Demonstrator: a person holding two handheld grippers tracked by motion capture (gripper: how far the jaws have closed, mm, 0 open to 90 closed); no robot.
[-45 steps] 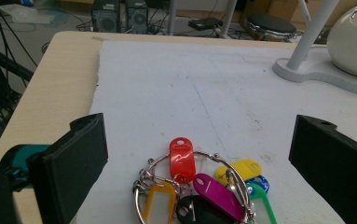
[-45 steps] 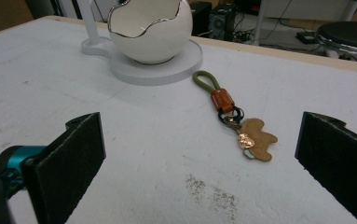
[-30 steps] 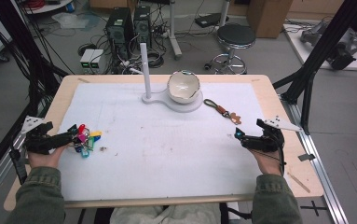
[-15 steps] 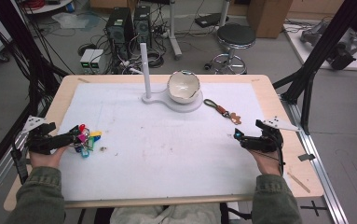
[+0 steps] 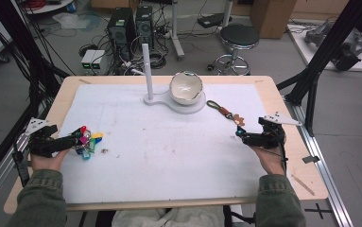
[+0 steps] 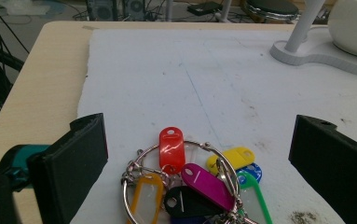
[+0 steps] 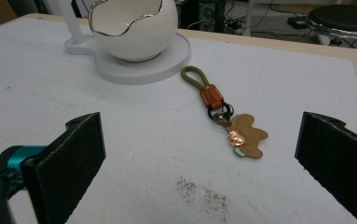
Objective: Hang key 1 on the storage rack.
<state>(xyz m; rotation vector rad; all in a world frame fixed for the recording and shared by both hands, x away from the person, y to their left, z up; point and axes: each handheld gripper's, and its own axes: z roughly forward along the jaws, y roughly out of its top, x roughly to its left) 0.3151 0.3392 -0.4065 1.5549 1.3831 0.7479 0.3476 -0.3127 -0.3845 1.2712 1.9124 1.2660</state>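
Note:
A metal ring of several coloured key tags (image 5: 87,140) (image 6: 191,185) lies on the white mat at the left. My left gripper (image 5: 74,140) (image 6: 197,158) is open, its jaws wide on either side of the tags without touching them. A keychain with an olive loop, an orange band and a tan bear charm (image 5: 226,113) (image 7: 225,114) lies at the right. My right gripper (image 5: 239,136) (image 7: 199,154) is open and sits just short of that keychain. A white egg-shaped bowl (image 5: 186,87) (image 7: 127,28) rests on a white stand with an upright post (image 5: 146,71).
The white mat (image 5: 169,146) covers most of the wooden table (image 5: 282,111). Small dark specks mark the mat near each gripper. Behind the table stand a stool (image 5: 239,40), computer towers (image 5: 131,23) and cables on the floor.

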